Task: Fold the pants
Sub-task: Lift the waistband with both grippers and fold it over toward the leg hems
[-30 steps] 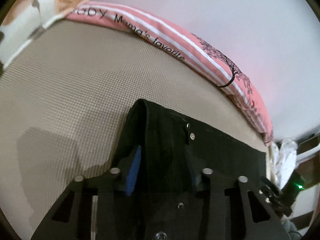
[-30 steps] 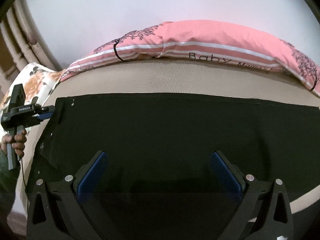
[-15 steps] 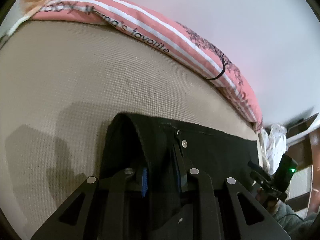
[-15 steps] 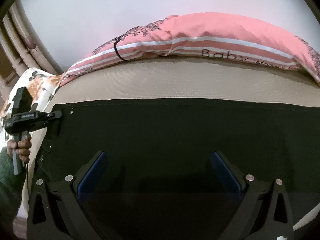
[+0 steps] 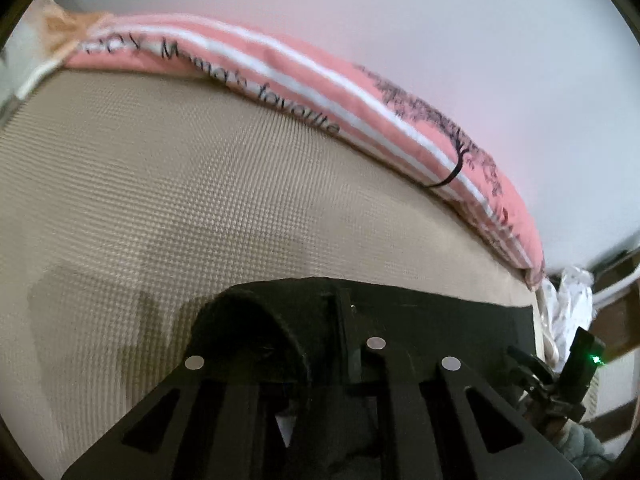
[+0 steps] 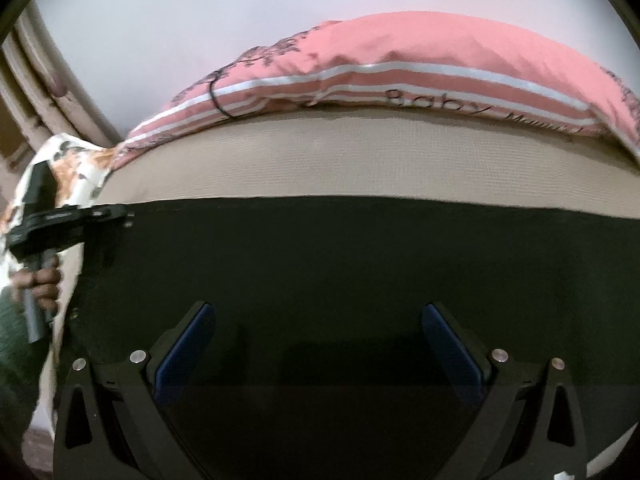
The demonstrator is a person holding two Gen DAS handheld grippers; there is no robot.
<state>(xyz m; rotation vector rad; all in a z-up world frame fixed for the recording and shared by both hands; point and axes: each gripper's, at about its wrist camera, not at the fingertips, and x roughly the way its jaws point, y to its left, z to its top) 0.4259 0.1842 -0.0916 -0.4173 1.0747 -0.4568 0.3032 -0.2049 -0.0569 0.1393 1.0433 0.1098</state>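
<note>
- Bedding of beige waffle-weave cloth (image 6: 360,152) serves as the flat folding surface
- Black fabric pants (image 6: 320,264) lie spread across it, waistband at the left
- Left gripper (image 5: 320,356) is clenched on the bunched waistband corner, likely to carry it over
- Right gripper (image 6: 320,344) hovers above the pants, jaws spread wide, grasping nothing

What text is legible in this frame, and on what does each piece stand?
"Baby": pink striped pillow, right wrist view; the word after it is cut off and blurred.
"favorite": same pillow, left wrist view; the words before it are smeared.
Small lettering on the left gripper body: too small to read.
</note>
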